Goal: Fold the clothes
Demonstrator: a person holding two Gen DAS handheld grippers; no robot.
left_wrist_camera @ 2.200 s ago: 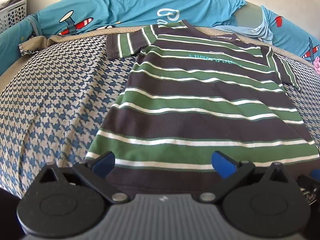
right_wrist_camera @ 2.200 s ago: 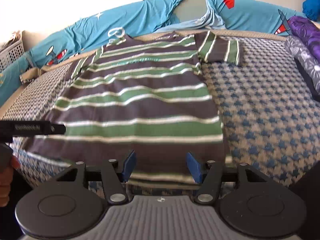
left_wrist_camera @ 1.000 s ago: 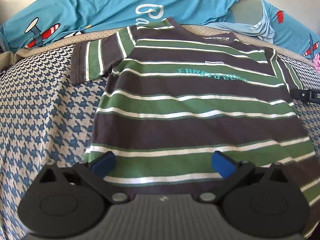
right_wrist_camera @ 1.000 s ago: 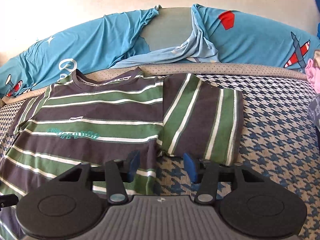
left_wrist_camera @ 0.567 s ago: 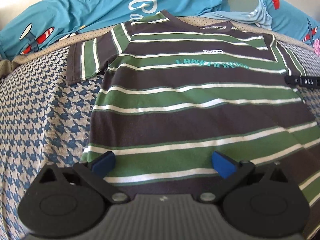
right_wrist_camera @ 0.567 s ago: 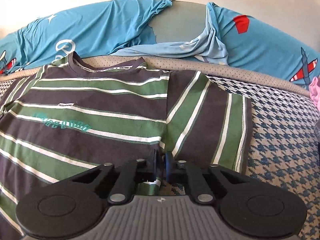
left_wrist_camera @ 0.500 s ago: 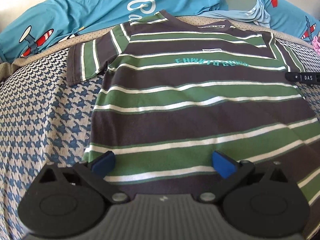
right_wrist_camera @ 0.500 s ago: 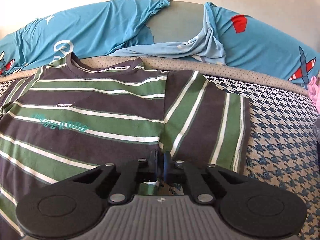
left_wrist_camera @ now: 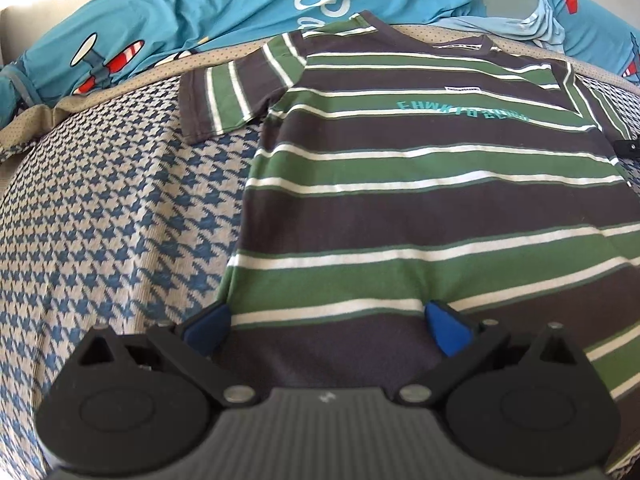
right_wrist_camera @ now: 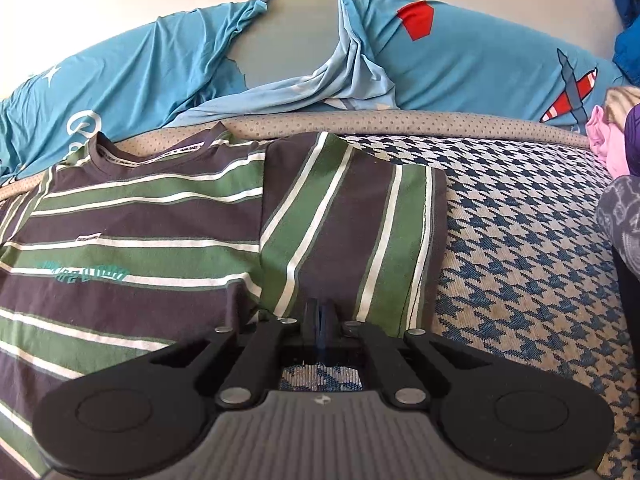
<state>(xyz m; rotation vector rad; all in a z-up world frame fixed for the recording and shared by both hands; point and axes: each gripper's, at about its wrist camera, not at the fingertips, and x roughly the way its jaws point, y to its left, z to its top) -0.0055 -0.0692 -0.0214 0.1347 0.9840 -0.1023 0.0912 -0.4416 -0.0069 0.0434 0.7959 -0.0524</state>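
A brown, green and white striped T-shirt [left_wrist_camera: 420, 208] lies flat, front up, on the houndstooth bed cover [left_wrist_camera: 100, 220]. My left gripper [left_wrist_camera: 326, 320] is open low over the shirt's lower left part, and its blue pads [left_wrist_camera: 208, 322] straddle the side edge and body. In the right wrist view, the right gripper [right_wrist_camera: 320, 322] is shut on the lower edge of the shirt's right sleeve [right_wrist_camera: 352, 232], which lies spread beside the body [right_wrist_camera: 120, 240]. The left sleeve [left_wrist_camera: 228, 100] lies flat and spread out.
Blue aeroplane-print bedding [right_wrist_camera: 480, 60] is bunched along the far side of the bed. Pink and purple clothes [right_wrist_camera: 604, 136] and a grey patterned garment [right_wrist_camera: 620, 220] lie at the right edge. Bare houndstooth cover [right_wrist_camera: 520, 260] flanks the shirt on both sides.
The right gripper moved from the hem up to the right sleeve and shut on its lower edge. The left gripper stayed open and shifted slightly leftward over the shirt.
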